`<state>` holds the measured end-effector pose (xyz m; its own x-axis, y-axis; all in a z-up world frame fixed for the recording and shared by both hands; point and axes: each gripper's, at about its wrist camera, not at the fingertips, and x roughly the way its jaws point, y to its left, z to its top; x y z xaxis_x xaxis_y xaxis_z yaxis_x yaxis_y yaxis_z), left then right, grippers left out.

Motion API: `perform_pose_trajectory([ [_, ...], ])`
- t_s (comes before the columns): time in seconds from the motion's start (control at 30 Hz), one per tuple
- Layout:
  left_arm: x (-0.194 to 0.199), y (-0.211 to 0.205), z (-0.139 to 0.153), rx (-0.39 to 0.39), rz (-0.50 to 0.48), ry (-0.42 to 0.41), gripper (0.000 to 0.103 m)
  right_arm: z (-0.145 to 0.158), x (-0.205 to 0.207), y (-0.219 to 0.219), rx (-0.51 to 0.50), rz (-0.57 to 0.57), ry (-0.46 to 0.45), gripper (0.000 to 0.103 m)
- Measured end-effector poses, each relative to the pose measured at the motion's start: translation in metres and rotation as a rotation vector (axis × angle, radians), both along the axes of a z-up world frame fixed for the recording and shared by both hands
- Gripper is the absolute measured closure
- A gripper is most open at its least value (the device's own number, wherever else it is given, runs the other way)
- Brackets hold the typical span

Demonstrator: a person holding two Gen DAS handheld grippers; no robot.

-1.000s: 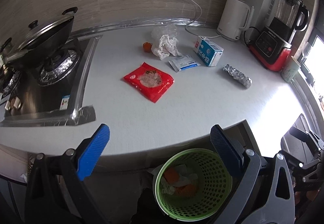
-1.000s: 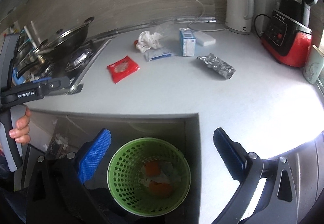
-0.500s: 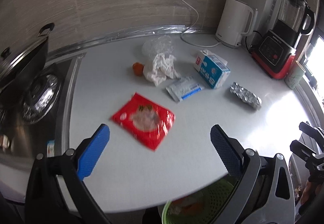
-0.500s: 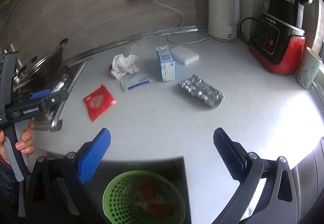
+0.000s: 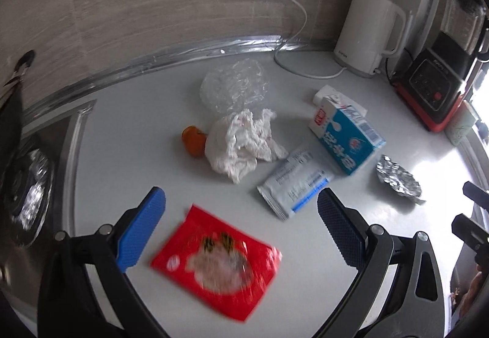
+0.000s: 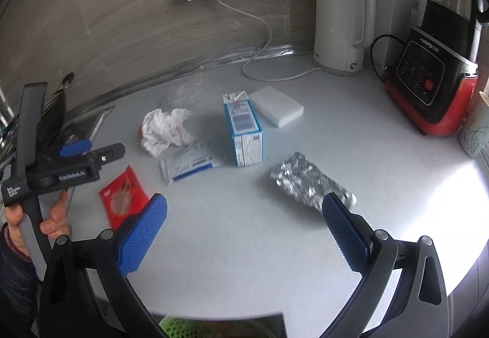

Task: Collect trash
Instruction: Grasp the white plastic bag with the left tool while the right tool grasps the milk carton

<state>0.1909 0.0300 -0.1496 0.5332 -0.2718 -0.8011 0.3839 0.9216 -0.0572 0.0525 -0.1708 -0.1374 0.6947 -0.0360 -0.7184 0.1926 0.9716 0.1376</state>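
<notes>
Trash lies on the white counter (image 5: 159,161). My left gripper (image 5: 241,228) is open, low over a red snack packet (image 5: 218,267) that sits between and just below its fingers. Beyond it lie a crumpled white tissue (image 5: 241,145), an orange bit (image 5: 193,141), clear plastic wrap (image 5: 233,87), a white-blue sachet (image 5: 295,182), a blue milk carton (image 5: 345,136) and crumpled foil (image 5: 397,179). My right gripper (image 6: 244,231) is open over bare counter; the foil (image 6: 308,180) lies by its right finger, the red packet (image 6: 123,194) by its left. The green basket (image 6: 180,327) peeks in at the bottom edge.
A white kettle (image 6: 342,26) and a red-black blender (image 6: 434,75) stand at the back right, with a white block (image 6: 279,110) and a cup (image 6: 473,130) near them. The stove (image 5: 27,194) is at the left. A hand (image 6: 55,216) holds the left gripper.
Both grippers have moved forward over the counter and closer to the trash. The green basket has dropped out of the left view and almost out of the right view.
</notes>
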Motion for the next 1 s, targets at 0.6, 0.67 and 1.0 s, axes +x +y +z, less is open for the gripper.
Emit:
perform_pose_trajectory([
  [0.6, 0.099, -0.048, -0.058, 0.022, -0.002, 0.086, 0.008, -0.047, 0.107, -0.019, 0.009, -0.039, 0.036, 0.002],
  [0.67, 0.101, -0.051, -0.063, 0.033, -0.006, 0.089, 0.008, -0.052, 0.113, -0.02, 0.009, -0.038, 0.04, 0.002],
  [1.0, 0.1, -0.057, -0.069, 0.091, -0.026, 0.072, 0.046, -0.072, 0.143, -0.018, -0.003, -0.006, 0.058, 0.002],
])
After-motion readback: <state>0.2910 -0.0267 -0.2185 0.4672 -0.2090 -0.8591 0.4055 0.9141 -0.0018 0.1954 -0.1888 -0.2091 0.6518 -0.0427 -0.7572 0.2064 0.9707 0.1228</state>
